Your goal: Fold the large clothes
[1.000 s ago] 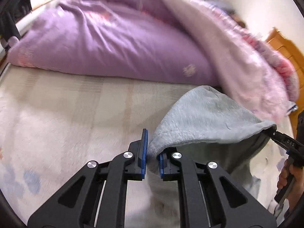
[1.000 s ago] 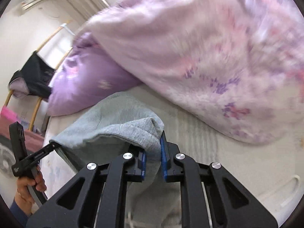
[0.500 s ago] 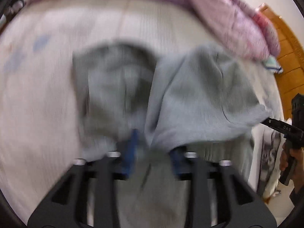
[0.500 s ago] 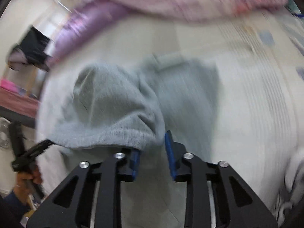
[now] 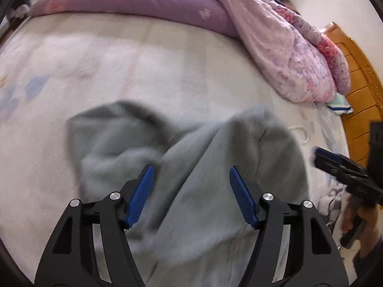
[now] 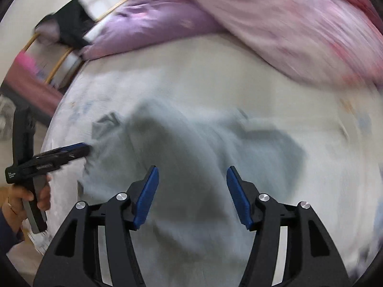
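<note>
A grey sweatshirt [image 5: 203,186] lies crumpled on the pale bedsheet [image 5: 143,67], blurred by motion; the right wrist view shows the same grey sweatshirt [image 6: 191,157]. My left gripper [image 5: 190,181] hovers over it with jaws opening, the cloth below and between the blue pads but not pinched. My right gripper [image 6: 192,179] likewise has jaws opening above the fabric, with no pad pressing on it. Each gripper shows in the other's view: the right gripper [image 5: 335,165] at the garment's right edge, the left gripper [image 6: 71,151] at its left edge, both held by hands.
A purple duvet [image 5: 134,2] and a pink floral quilt [image 5: 287,47] are piled along the far side of the bed. An orange wooden headboard [image 5: 359,91] stands at right. A dark garment [image 6: 69,24] hangs on a rail at the far left.
Both grippers were shut on the raised grey sweatshirt's edge; both have now let go and opened wide, and the garment has dropped onto the bed.
</note>
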Available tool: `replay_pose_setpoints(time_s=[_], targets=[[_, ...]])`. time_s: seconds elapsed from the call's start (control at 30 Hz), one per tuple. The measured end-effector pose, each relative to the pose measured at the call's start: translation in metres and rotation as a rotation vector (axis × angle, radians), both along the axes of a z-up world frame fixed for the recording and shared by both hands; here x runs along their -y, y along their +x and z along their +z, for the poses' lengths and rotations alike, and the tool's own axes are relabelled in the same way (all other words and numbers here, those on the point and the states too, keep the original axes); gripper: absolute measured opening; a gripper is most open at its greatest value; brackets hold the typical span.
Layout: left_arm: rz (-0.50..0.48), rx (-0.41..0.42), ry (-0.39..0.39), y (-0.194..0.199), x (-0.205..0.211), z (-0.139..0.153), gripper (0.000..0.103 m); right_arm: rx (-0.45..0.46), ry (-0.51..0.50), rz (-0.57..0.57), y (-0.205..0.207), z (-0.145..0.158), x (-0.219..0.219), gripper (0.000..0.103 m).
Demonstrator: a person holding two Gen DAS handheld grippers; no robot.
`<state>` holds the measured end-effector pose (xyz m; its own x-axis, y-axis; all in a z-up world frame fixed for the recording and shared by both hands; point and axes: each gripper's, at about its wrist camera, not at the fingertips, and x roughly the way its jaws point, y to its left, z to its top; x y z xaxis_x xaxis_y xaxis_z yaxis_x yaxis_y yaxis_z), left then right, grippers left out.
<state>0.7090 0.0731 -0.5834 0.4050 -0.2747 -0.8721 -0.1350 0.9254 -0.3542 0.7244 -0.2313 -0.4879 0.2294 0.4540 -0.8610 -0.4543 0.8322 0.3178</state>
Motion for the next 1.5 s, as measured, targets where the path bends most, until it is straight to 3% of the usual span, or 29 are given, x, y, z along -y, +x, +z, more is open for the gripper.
replay_pose_setpoints(time_s=[0.13,0.17,0.23,0.3,0.4,0.5,0.67,0.73,0.8,0.9,1.03,1.1,1.27,1.43,1.5], targets=[[0.038,-0.017,0.014,0.02,-0.001,0.003,0.067,-0.084,0.022,0.046,0.042,-0.028,-0.041,0.054],[0.042,-0.014,0.014,0.024,0.002,0.004,0.067,-0.096,0.037,0.049,0.042,-0.031,-0.044,0.03],[0.053,-0.012,0.014,0.02,0.0,0.011,0.067,-0.1,0.042,0.074,0.036,-0.026,-0.052,0.01],[0.078,-0.015,0.003,0.014,-0.006,0.019,0.067,-0.04,0.066,0.126,0.01,-0.003,-0.053,0.008],[0.124,0.009,-0.034,-0.006,-0.018,0.039,0.069,-0.027,0.105,0.206,-0.03,0.018,-0.046,0.007],[0.132,0.011,-0.058,-0.024,-0.019,0.053,0.07,-0.071,0.139,0.302,-0.087,0.028,-0.039,0.007],[0.066,-0.044,-0.087,-0.054,0.011,0.044,0.072,-0.191,0.022,0.407,-0.176,-0.013,-0.034,0.007],[0.07,-0.096,-0.109,-0.064,0.02,0.029,0.072,-0.249,-0.009,0.384,-0.191,-0.039,-0.027,0.007],[0.088,-0.152,-0.148,-0.079,0.03,0.009,0.072,-0.269,-0.12,0.334,-0.2,-0.07,-0.016,0.009],[0.073,-0.207,-0.113,-0.092,0.049,-0.021,0.072,-0.322,-0.148,0.288,-0.206,-0.088,-0.001,0.01],[0.043,-0.342,0.005,-0.112,0.068,-0.063,0.071,-0.344,-0.118,0.239,-0.214,-0.08,0.016,0.011],[0.071,-0.401,-0.014,-0.13,0.063,-0.079,0.071,-0.344,-0.044,0.154,-0.207,-0.063,0.032,0.012],[0.085,-0.423,0.0,-0.153,0.049,-0.088,0.071,-0.247,0.095,-0.042,-0.178,-0.023,0.047,0.023],[0.082,-0.379,-0.033,-0.155,0.042,-0.068,0.072,-0.229,0.069,-0.212,-0.14,-0.034,0.043,0.026],[0.082,-0.326,-0.049,-0.153,0.04,-0.051,0.072,-0.228,0.083,-0.28,-0.127,-0.044,0.043,0.026]])
